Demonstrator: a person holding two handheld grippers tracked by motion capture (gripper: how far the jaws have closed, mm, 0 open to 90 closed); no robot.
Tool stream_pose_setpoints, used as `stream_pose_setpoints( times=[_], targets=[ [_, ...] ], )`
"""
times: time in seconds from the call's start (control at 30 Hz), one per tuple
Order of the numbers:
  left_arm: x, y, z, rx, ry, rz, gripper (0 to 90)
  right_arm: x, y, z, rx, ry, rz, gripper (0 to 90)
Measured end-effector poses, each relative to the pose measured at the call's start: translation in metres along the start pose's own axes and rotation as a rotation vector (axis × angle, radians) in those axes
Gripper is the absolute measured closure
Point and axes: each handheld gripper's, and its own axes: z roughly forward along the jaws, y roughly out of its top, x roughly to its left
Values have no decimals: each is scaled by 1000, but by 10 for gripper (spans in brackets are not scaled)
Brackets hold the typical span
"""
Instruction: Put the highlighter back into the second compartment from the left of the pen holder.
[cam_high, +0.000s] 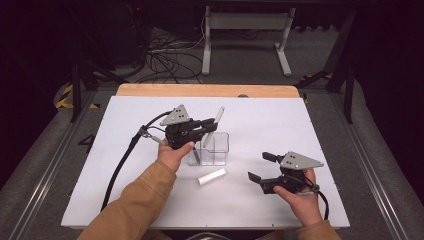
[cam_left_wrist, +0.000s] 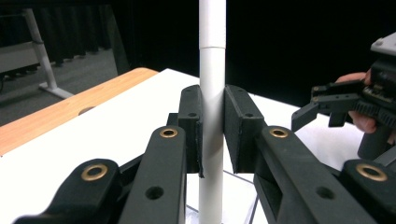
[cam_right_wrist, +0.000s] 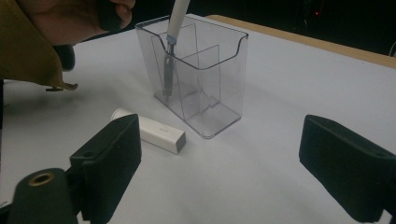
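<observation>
Tabletop (cam_high: 280, 125): white surface with a wooden strip along the far edge, carrying all items noted below.

Clear plastic organizer (cam_high: 218, 148): stands upright near the middle of the tabletop. The right gripper view shows inner dividers splitting it into several compartments (cam_right_wrist: 201, 70).

Left tool (cam_high: 209, 124): held above the organizer's left side by the person's left hand (cam_high: 173, 154). Its jaws are clamped on a white pen (cam_high: 214, 126). In the left gripper view the pen (cam_left_wrist: 211, 116) runs straight up between the two pads.

White pen: tilted, upper end leaning away to the right in the high view. Its dark tip (cam_right_wrist: 166, 79) is down inside the organizer's back left compartment as seen in the right gripper view; whether it touches the floor of the compartment cannot be told.

Right tool (cam_high: 262, 167): held low over the tabletop, right of the organizer and well apart from it, jaws spread wide with nothing between them.

White cap (cam_high: 211, 176): lies flat on the tabletop just in front of the organizer, apart from both tools.
</observation>
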Motion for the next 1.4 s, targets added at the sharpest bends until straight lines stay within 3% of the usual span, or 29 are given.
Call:
stream_pose_setpoints(
  times=[0.63, 0.87, 0.9, 0.97, 1.13, 1.2, 1.4],
  targets=[
    [-3, -12, 5, 72, 0, -3, 783, 1, -1, 1, 3, 4, -1, 138],
    [-4, -13, 6, 93, 19, 20, 776, 1, 0, 1, 2, 4, -1, 136],
    [-4, -13, 5, 95, 26, 21, 723, 1, 0, 1, 2, 4, -1, 136],
    [-4, -11, 4, 101, 52, 4, 476, 0, 0, 1, 3, 4, -1, 136],
    [-9, -4, -10, 110, 90, 2, 308, 0, 0, 1, -1, 5, -1, 135],
    [-12, -1, -18, 90, 110, 10, 243, 0, 0, 0, -6, 1, 1, 135],
    [-20, 7, -42, 68, 116, 45, 201, 0, 1, 1, -6, 0, -4, 120]
  ],
)
